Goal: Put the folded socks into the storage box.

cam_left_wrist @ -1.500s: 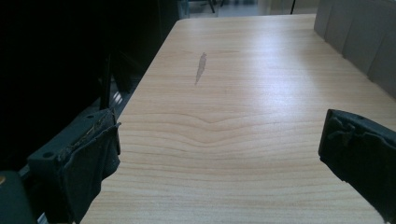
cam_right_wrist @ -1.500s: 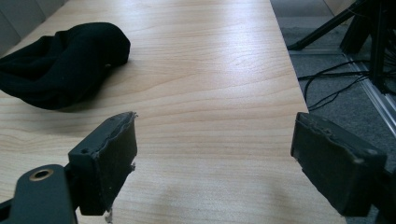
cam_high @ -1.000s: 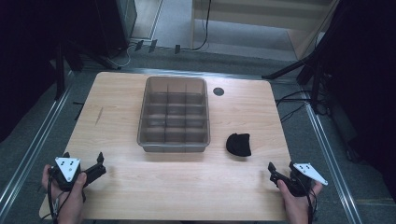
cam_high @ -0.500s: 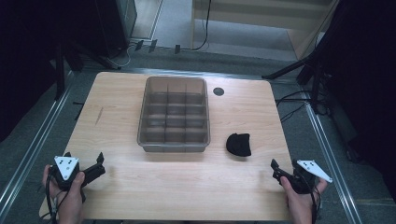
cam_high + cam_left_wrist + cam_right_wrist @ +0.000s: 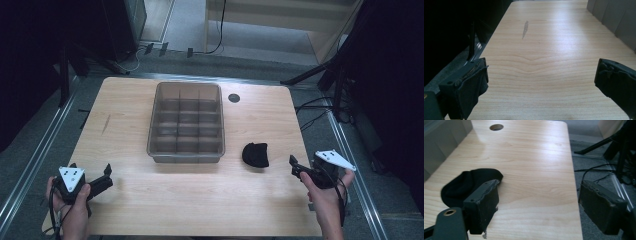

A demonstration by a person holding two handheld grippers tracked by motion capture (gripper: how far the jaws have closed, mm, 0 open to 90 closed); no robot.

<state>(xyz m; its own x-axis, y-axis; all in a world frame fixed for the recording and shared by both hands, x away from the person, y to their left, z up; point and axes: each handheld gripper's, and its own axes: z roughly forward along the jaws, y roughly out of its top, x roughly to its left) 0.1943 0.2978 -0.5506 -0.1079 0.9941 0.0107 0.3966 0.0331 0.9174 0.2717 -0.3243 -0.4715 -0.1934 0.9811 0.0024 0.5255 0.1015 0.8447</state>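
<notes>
at the table's near edge both grippers, left (image 5: 102, 176) and right (image 5: 296, 167), hang spread and empty. guessing the black sock (image 5: 255, 154), beside the bin (image 5: 186, 123), is right's pick since it's near.

left hand-held gripper (image 5: 106, 176): jaws apart | right hand-held gripper (image 5: 295, 166): jaws apart

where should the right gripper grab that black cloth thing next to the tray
Probably on the raised, rounded hump of the black cloth bundle, coming down from above with the right gripper. It lies low and soft on the bare table, apart from the tray, so a top pinch seems easiest.
</notes>
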